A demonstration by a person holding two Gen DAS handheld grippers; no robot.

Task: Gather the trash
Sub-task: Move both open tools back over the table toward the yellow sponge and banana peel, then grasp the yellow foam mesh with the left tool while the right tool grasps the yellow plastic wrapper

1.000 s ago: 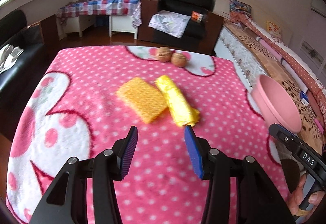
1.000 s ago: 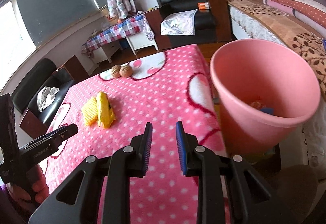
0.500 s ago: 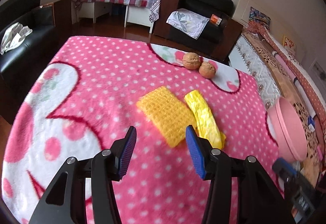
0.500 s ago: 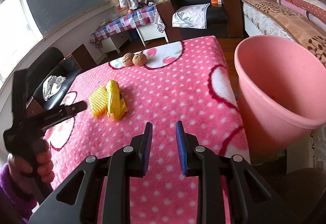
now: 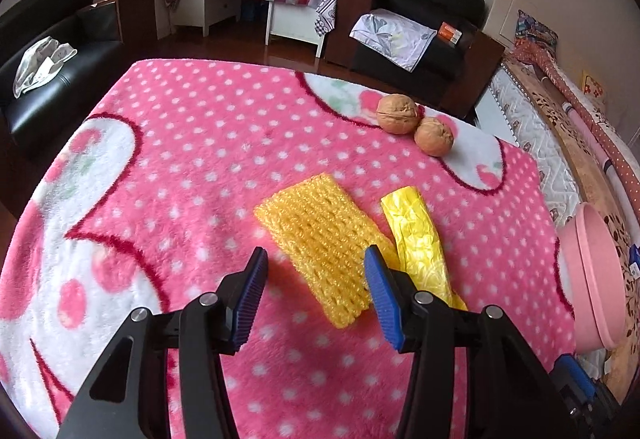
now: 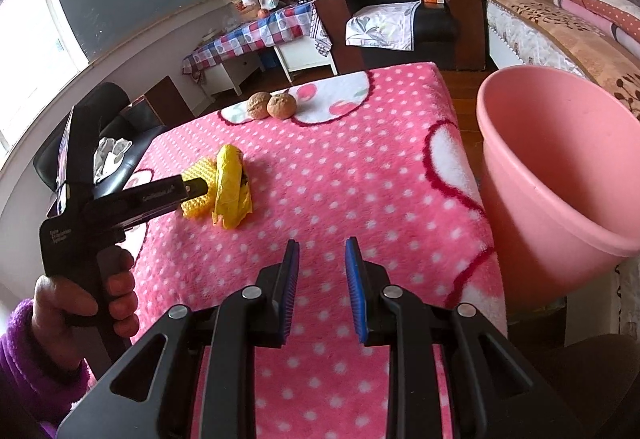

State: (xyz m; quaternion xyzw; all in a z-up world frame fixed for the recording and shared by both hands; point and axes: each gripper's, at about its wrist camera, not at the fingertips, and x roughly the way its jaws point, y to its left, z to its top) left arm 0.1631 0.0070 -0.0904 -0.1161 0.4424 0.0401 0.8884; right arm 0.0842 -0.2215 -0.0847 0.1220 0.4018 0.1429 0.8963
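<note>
A yellow foam net sleeve [image 5: 324,239] and a crumpled yellow plastic bag [image 5: 418,239] lie side by side on the pink dotted blanket [image 5: 192,143]. My left gripper [image 5: 315,259] is open just above the blanket, its pads on either side of the near end of the foam net without pressing it. In the right wrist view the left gripper [image 6: 196,185] reaches over the foam net [image 6: 194,208] beside the bag [image 6: 232,191]. My right gripper [image 6: 322,251] hovers over bare blanket, its jaws a little apart with nothing between them.
Two walnuts [image 5: 398,114] [image 5: 434,137] sit at the far edge of the blanket. A pink bucket [image 6: 560,167] stands off the table's right side. A hand in a purple sleeve [image 6: 80,299] holds the left gripper. Black sofas and a checked table stand behind.
The left gripper has moved forward and lower, from short of the yellow items to straddling the foam net's near end. The right gripper has barely shifted.
</note>
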